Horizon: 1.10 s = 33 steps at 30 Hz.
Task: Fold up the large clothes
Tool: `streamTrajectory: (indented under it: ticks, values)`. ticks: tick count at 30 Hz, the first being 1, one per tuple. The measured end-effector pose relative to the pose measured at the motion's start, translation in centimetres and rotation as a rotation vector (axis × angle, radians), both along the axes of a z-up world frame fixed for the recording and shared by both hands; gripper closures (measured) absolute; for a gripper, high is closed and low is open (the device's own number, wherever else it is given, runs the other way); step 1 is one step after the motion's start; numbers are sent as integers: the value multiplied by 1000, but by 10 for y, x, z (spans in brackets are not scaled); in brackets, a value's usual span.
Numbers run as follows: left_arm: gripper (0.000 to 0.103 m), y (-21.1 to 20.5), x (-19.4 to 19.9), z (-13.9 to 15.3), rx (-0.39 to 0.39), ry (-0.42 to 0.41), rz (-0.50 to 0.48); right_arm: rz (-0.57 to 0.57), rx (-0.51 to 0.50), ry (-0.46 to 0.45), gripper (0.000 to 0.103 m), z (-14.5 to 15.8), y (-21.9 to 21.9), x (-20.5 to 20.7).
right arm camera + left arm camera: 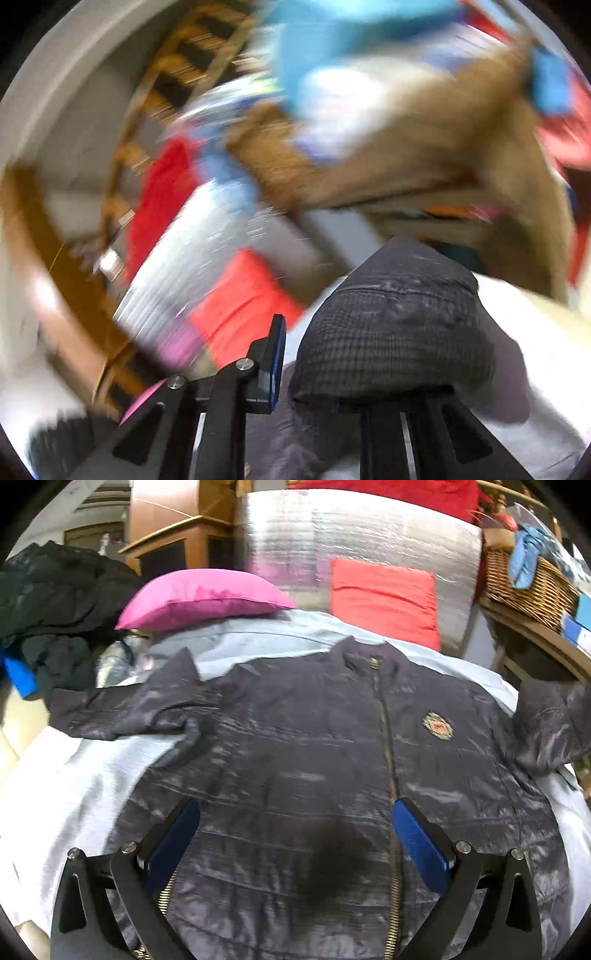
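**Jacket spread flat, one sleeve lifted for the fold**

A cluttered bedroom: a pale blue-white bedsheet (74,775) covers the bed, with a plump magenta satin pillow (203,598) at upper left, a flat coral-red cushion (384,598) against a crinkled silver foil mat (369,531) at top centre, and a woven wicker basket (532,587) at upper right

The dark navy quilted zip-front jacket (295,738) fills the middle of the left wrist view, front up, zipped, its gold chest badge (437,725) showing; laid flat likely so its sleeves can fold inward. The shell looks slick, thin and puffy

The left gripper (295,830) hovers over the lower front, jaws spread wide, holding nothing

In the blurred right wrist view, the right gripper (314,354) has a bunched sleeve end draped over one finger; whether it is pinched, I cannot tell
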<state>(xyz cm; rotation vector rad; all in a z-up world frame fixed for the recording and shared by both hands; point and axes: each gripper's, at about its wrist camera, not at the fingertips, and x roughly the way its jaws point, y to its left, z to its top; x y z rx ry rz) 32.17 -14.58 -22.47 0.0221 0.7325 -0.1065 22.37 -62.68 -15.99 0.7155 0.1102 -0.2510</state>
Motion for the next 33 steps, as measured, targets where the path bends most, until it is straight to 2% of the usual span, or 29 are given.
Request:
streamTrajectory:
  ticks: [4,6,9,11,12,13,14,15,16,19,21,23,25,28,29,31,33]
  values:
    - [0,14,-2,7,5,-19,53,202,-49,24,82,18,77,45]
    - [0,25,-4,11,26,-47,90,295,-62,82,82,15,112,73]
    - [0,44,-7,16,38,-74,137,437,-11,202,81,-9,166,116]
    - [0,58,-7,18,32,-74,167,536,63,296,80,-40,200,143]
    - [0,63,-7,18,30,-73,177,568,91,330,73,-52,212,149]
    - [0,70,-6,17,26,-67,192,603,123,368,61,-66,222,159]
    - [0,78,-5,15,19,-55,205,654,166,413,45,-85,238,166]
    - [0,81,-5,14,15,-47,211,681,193,436,11,-96,248,166]
    - [0,86,-3,12,5,-31,219,714,244,462,3,-112,259,167]
    - [0,91,-1,6,-17,-6,225,799,354,529,3,-141,276,154]
    - [0,90,-1,4,-23,-7,216,853,388,540,3,-141,276,142]
    - [0,83,-1,2,-35,-10,183,913,380,511,3,-128,267,123]
    - [0,73,-2,2,-52,-2,129,902,343,453,3,-110,240,101]
    - [0,46,1,1,-112,36,36,656,241,399,3,-90,178,74]
    - [0,37,2,2,-127,46,10,525,224,394,3,-91,151,68]
    - [0,13,3,3,-135,59,-53,402,255,388,4,-100,120,66]
    - [0,-20,9,3,-95,61,-111,323,290,416,4,-117,93,69]
